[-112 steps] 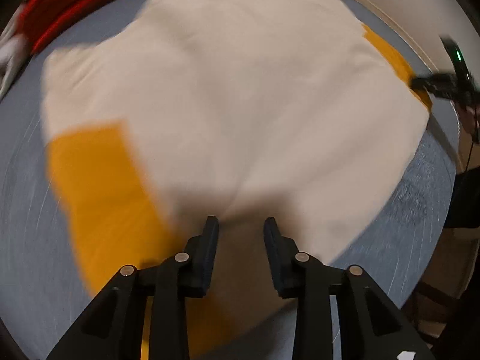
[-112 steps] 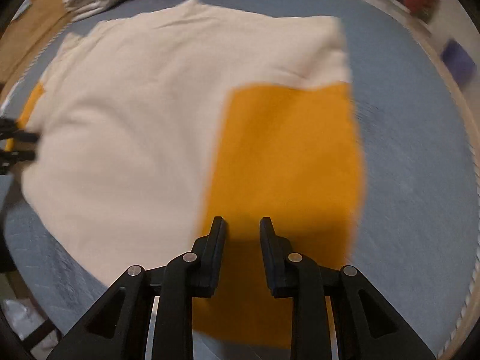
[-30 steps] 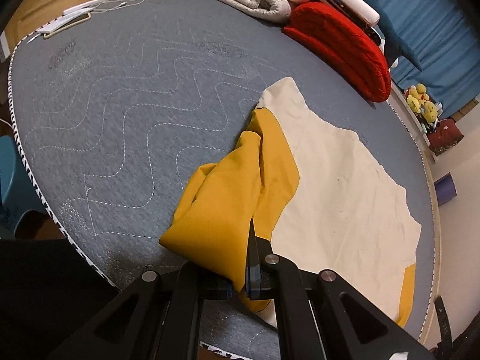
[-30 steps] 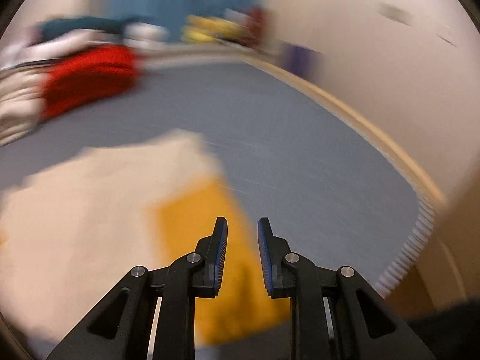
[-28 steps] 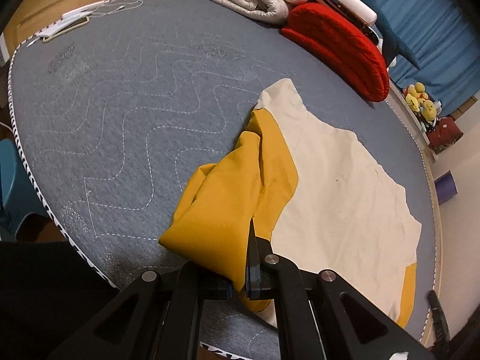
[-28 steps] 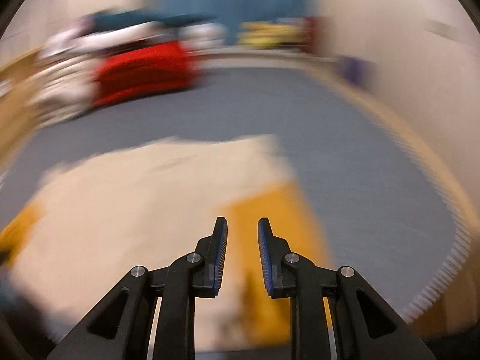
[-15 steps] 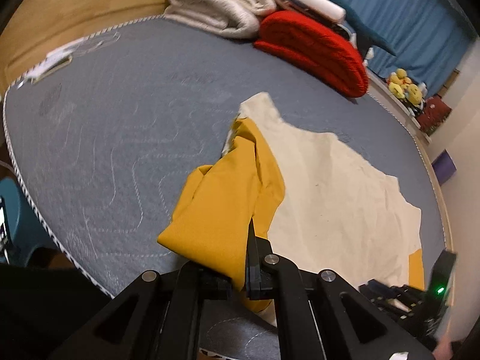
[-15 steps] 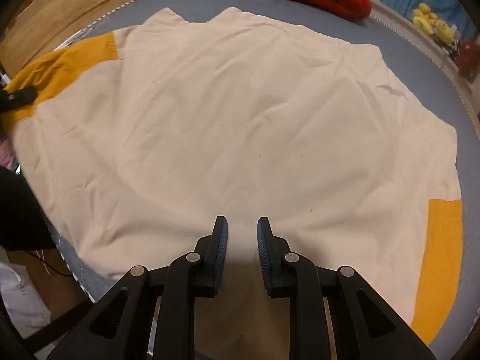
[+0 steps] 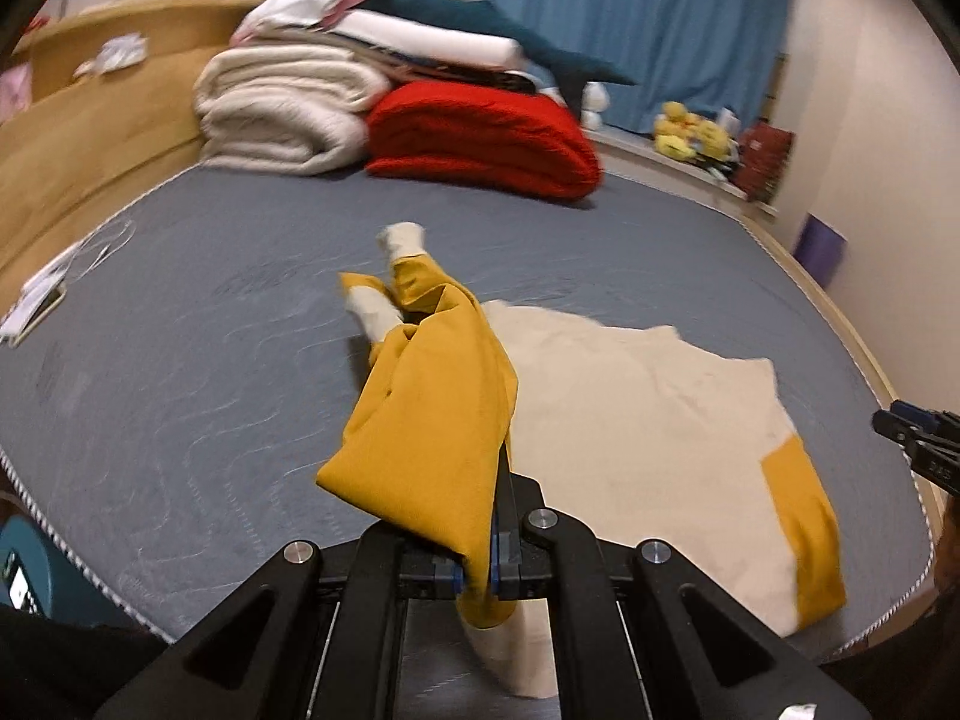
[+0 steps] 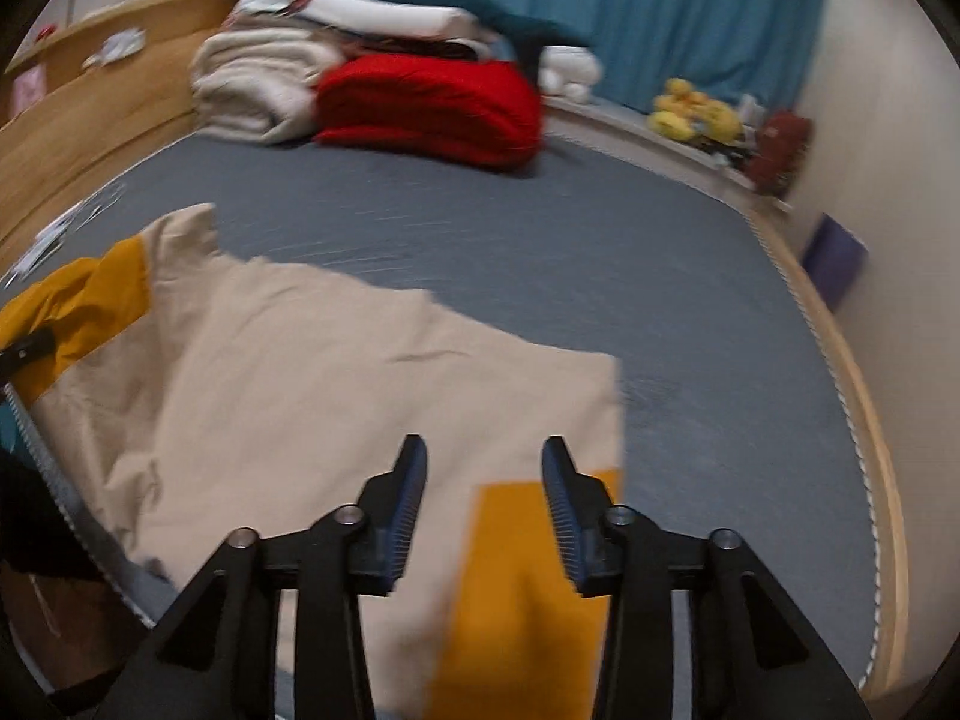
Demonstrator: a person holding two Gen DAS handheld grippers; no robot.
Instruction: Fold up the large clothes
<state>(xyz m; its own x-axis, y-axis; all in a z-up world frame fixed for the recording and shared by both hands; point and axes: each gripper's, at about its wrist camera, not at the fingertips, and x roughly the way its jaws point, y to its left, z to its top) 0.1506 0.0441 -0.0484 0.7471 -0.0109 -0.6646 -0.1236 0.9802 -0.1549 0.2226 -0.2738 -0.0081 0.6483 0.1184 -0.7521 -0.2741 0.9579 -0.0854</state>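
Bed, grey and quilted, filled both views, its piped edge curving along the near side and the right. Wide bare mattress lay beyond the garment in both pictures, up to the bedding at the far end. The left wrist view alone showed loose papers at the far left edge of the bed. Piled at the head were cream blankets and a red blanket, touching each other, with a blue curtain behind.

The shirt, cream with mustard sleeves, lay spread near the bed's near edge. From the right wrist view its body looked flat, one mustard sleeve lying directly under the camera and reaching the near edge. The left wrist view showed what that one barely caught: the other sleeve lifted off the mattress in a bunched, hanging fold.

The left gripper had its fingers clamped tight on that raised sleeve. The right gripper had just been spreading its fingers; they stood partly apart above the flat sleeve, with no cloth pinched between them.
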